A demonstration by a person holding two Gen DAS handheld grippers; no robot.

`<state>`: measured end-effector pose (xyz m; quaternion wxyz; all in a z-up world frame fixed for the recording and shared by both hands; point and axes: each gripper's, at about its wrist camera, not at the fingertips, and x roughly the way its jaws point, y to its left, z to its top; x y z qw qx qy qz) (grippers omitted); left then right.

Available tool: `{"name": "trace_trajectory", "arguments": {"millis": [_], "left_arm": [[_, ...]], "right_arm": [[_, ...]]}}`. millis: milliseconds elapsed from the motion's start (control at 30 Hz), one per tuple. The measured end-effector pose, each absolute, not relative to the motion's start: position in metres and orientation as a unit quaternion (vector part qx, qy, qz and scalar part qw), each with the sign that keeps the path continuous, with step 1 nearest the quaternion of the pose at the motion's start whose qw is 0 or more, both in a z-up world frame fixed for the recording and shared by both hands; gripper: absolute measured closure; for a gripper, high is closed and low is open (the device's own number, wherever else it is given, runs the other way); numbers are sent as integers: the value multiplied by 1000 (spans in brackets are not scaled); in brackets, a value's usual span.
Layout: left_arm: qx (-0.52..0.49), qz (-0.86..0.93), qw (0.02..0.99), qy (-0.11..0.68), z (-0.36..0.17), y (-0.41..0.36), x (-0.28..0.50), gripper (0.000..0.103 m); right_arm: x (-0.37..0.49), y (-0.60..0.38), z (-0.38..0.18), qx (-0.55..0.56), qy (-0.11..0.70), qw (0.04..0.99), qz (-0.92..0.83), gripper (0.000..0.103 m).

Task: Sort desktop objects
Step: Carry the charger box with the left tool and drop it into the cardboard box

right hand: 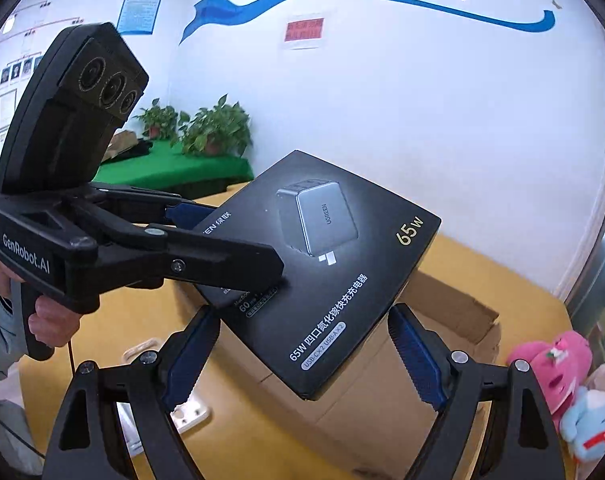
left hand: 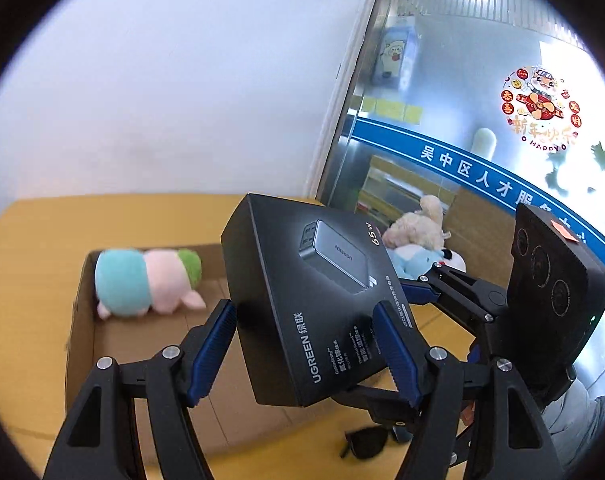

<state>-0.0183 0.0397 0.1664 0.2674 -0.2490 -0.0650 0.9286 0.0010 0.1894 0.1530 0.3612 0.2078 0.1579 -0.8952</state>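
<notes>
While it hangs in the air over an open cardboard box (left hand: pixel 82 320), the UGREEN charger box (left hand: pixel 302 264) is tilted, one corner pointing down. It is matte black and flat. The top face has a grey charger photo, gold "65W" at one corner, white UGREEN lettering and lines of Chinese text along the edges.

Left tool (left hand: pixel 302 312) grips it: the right wrist view shows one finger lying across the top face and the other blue pad behind the far edge. Right tool (right hand: pixel 302 314) is spread wide, with the charger box's low corner between its fingers. Cannot tell if those pads actually touch it.

Inside the cardboard box lies a teal and pink plush (left hand: pixel 142 280), near its far wall. The cardboard box sits on a yellow surface (left hand: pixel 30 248). A beige plush (left hand: pixel 418 228) rests on a light blue plush (left hand: pixel 414 264) beyond the charger box. Black sunglasses (left hand: pixel 366 440) lie on the surface near the left tool. A pink plush (right hand: pixel 554 364) shows at the right edge.
</notes>
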Motion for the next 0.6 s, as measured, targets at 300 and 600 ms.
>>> {"name": "trace_trajectory", "arguments": {"millis": [300, 600], "left_arm": [[-281, 918, 268, -81, 153, 57, -129, 33], [-396, 880, 236, -112, 75, 73, -233, 33]], "right_arm": [[-108, 201, 157, 253, 157, 341, -892, 17], [-234, 204, 85, 370, 125, 342, -855, 17]]}}
